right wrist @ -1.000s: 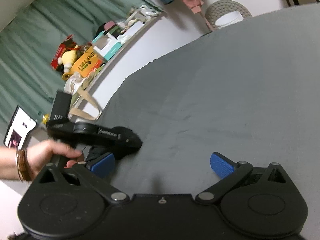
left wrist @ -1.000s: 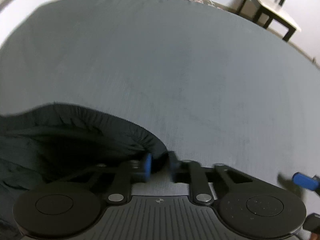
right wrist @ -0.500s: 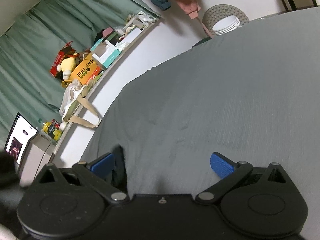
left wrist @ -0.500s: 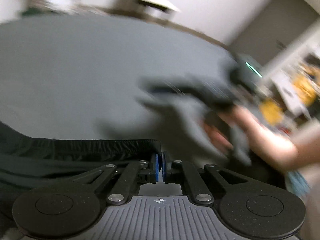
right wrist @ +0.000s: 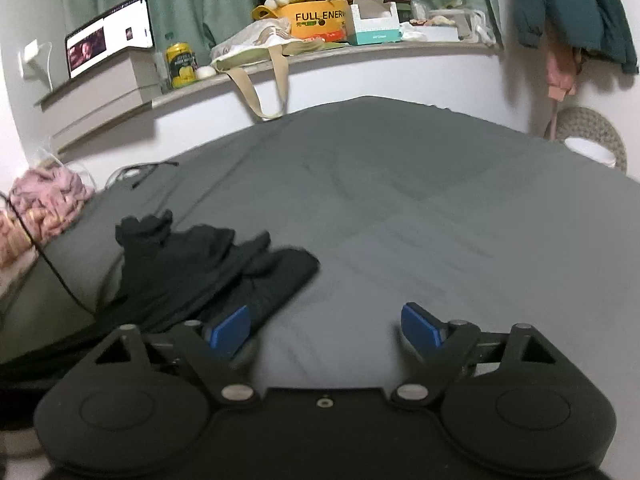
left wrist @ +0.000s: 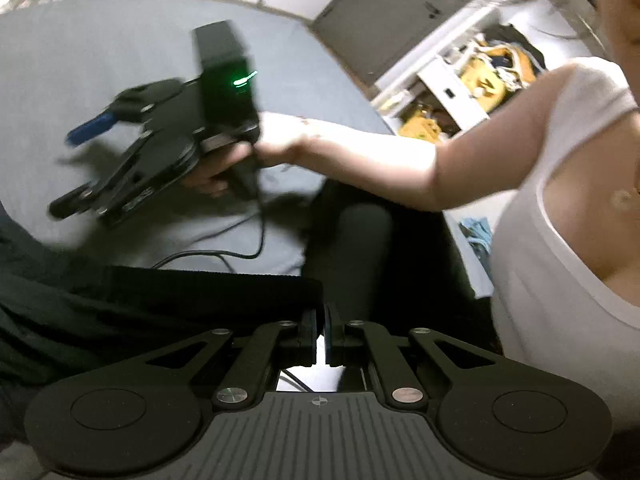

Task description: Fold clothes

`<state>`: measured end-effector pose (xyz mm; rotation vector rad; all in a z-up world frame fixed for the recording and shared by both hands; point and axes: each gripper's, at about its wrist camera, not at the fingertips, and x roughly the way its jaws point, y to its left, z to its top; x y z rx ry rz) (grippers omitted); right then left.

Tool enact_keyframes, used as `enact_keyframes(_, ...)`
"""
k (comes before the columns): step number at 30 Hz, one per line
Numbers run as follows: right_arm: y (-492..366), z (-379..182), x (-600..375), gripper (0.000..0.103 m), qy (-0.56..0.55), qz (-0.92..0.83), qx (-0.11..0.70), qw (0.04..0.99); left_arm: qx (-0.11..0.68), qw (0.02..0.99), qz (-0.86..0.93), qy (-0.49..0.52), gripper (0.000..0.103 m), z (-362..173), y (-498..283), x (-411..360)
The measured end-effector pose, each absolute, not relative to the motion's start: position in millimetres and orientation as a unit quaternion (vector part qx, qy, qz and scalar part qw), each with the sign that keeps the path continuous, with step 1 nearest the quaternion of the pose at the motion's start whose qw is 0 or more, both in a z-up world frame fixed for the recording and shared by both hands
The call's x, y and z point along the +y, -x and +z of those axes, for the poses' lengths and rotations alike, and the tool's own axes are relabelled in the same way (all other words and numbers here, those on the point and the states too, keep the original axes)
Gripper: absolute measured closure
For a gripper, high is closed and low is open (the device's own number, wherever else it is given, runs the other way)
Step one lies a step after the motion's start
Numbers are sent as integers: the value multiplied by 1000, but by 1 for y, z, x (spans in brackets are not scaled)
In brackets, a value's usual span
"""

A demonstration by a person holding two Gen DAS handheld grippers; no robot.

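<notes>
A black garment with a ribbed band along its edge stretches left from my left gripper, which is shut on the band's corner. In the right wrist view the same black garment lies crumpled on the grey bed, left of centre. My right gripper hovers open just above the bed, its left blue pad at the garment's near edge and nothing between its fingers. The right gripper also shows in the left wrist view, held in a person's hand over the bed.
A person in a white top stands at the bed's right side. A black cable trails over the sheet. A shelf with boxes, a bag and a screen runs behind the bed. Pink fabric lies at the left edge.
My left gripper closed on the garment's band and swung right, bringing the person and right gripper into view. My right gripper turned left toward the shelf, and the crumpled garment came into its view.
</notes>
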<state>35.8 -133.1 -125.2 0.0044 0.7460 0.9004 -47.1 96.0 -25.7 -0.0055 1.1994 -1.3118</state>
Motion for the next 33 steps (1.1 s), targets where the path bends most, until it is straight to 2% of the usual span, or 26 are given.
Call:
enact_keyframes(3, -54, -132, -123, 22, -65, 428, 386, 814, 518, 634, -574, 7, 100, -14, 44, 102)
enact_keyframes(5, -66, -136, -116, 38, -106, 430, 408, 799, 515, 636, -574, 8, 100, -11, 46, 109)
enact_keyframes(7, -69, -139, -107, 50, -102, 420, 414, 801, 511, 641, -573, 13, 100, -8, 48, 112)
enact_keyframes(9, -66, -140, -102, 52, -92, 425, 406, 804, 508, 644, -572, 19, 100, -12, 47, 104)
enact_keyframes(14, -60, -147, -93, 92, -98, 440, 416, 790, 498, 648, -576, 29, 100, -13, 56, 108)
enact_keyframes(18, -60, -126, -108, 97, -123, 415, 372, 821, 485, 666, -566, 36, 100, -9, 54, 117)
enact_keyframes(23, -66, -54, -161, 100, -194, 355, 247, 881, 437, 737, -515, 24, 100, 4, 29, 152)
enact_keyframes(28, -45, 32, -226, 100, -217, 298, 90, 925, 331, 833, -443, 11, 100, 65, -10, 186)
enact_keyframes(33, -4, 93, -281, 100, -224, 282, -19, 933, 215, 888, -396, 94, 100, 130, -35, 210)
